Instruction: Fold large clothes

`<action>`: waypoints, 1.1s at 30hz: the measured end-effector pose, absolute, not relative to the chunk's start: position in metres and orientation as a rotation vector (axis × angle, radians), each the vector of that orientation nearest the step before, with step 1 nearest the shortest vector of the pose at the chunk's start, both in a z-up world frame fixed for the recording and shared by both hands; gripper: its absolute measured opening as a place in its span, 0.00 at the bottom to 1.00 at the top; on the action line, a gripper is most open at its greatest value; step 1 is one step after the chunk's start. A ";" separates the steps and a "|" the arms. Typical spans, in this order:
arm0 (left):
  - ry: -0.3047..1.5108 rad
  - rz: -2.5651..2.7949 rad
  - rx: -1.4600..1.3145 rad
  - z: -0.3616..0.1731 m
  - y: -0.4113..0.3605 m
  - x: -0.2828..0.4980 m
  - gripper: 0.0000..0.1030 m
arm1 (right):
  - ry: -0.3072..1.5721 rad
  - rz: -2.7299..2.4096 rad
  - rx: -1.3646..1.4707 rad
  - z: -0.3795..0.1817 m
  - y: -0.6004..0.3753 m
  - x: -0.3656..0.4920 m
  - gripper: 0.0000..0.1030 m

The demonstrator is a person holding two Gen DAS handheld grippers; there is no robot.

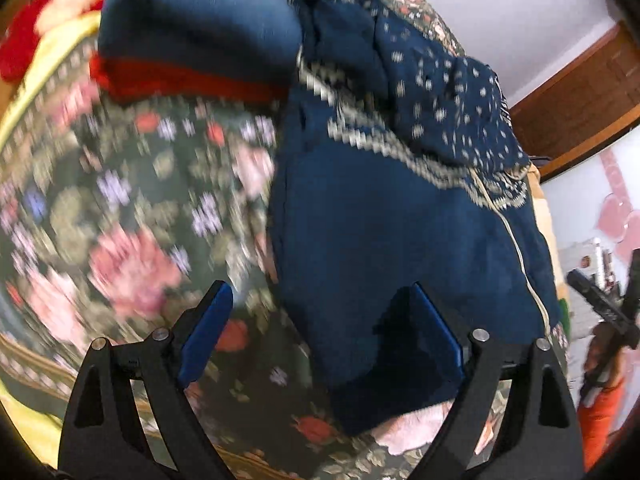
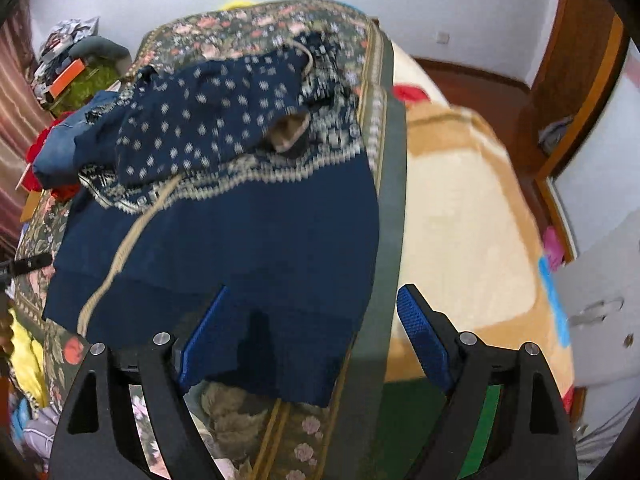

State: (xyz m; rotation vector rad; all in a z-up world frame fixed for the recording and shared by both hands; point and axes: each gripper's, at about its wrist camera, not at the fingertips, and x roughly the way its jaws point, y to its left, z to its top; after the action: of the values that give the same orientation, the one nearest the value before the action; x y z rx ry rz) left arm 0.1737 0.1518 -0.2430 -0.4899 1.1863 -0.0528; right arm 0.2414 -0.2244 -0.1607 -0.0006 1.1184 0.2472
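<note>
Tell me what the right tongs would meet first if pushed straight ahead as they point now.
Most likely the navy sweater: its lower hem lies between the open right tongs, spread on the floral bedspread. The right-hand finger sits over the bedspread's grey border, so depth there is unclear.

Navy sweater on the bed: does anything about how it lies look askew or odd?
Yes. The navy sweater is lopsided: its dotted upper part is bunched over the body, and its hem hangs past the floral bedspread edge.
</note>
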 end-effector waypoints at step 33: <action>1.001 -0.246 -0.529 -0.186 0.137 0.196 0.12 | 1.010 0.364 0.278 -0.144 -0.233 0.276 0.11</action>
State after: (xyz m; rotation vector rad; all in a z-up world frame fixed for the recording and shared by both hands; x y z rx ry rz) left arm 0.1958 0.1366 -0.1860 -0.5289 1.0010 -0.2464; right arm 0.2762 -0.2327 -0.1437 0.2783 1.0103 0.3638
